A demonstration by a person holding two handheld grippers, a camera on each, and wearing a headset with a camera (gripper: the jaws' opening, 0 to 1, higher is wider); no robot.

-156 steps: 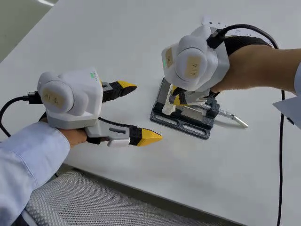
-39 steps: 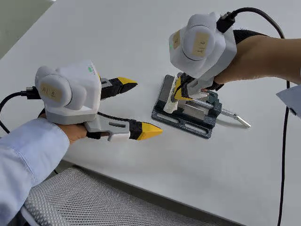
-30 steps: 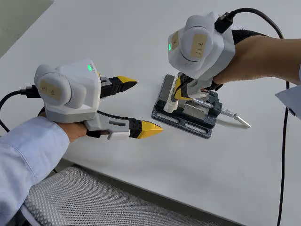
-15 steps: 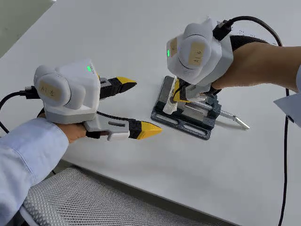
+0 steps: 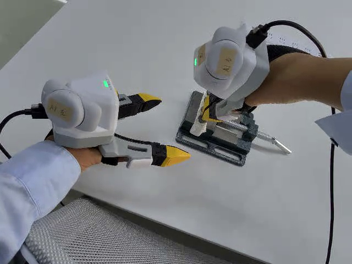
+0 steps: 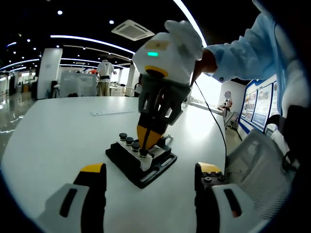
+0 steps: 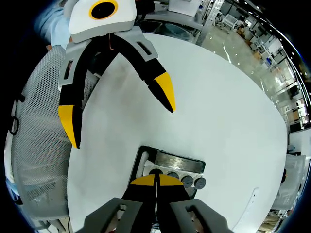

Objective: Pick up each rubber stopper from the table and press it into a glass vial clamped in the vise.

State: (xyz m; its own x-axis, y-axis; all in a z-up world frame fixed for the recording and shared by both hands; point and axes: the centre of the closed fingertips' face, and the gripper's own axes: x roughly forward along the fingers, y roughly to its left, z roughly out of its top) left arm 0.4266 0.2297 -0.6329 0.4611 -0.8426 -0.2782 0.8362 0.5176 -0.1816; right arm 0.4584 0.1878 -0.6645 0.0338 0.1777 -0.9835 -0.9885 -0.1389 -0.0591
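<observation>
The right gripper [image 7: 156, 180] is shown with its yellow tips pressed together, only a thin seam left between them, and nothing can be made out pinched there. Those closed tips are pointed down onto the near end of a row of vials [image 6: 145, 160] clamped in the vise [image 7: 175, 160]. In the left gripper view the same tips [image 6: 148, 138] are seen as one yellow wedge set right over the end vial. Dark stoppers [image 6: 129, 140] are seated in the vial mouths, four counted in the left gripper view, and three are lined up just beside the tips in the right gripper view [image 7: 187, 180]. Whether the tips are touching the end stopper cannot be told. The left gripper [image 5: 165, 127] is held well apart from the vise, off to its left, with its jaws spread wide and nothing between them. Its two yellow tips are aimed toward the vise, and in the right gripper view it [image 7: 121, 121] is seen hanging over bare table [image 5: 137, 44]. The vise is set flat on the white table, its screw handle [image 5: 272, 138] pointed out to the right. A black cable [image 5: 330, 165] is trailed down the right edge of the table. A pale blue sleeve [image 5: 27, 187] is seen at lower left, above a grey mesh chair [image 5: 82, 231].
</observation>
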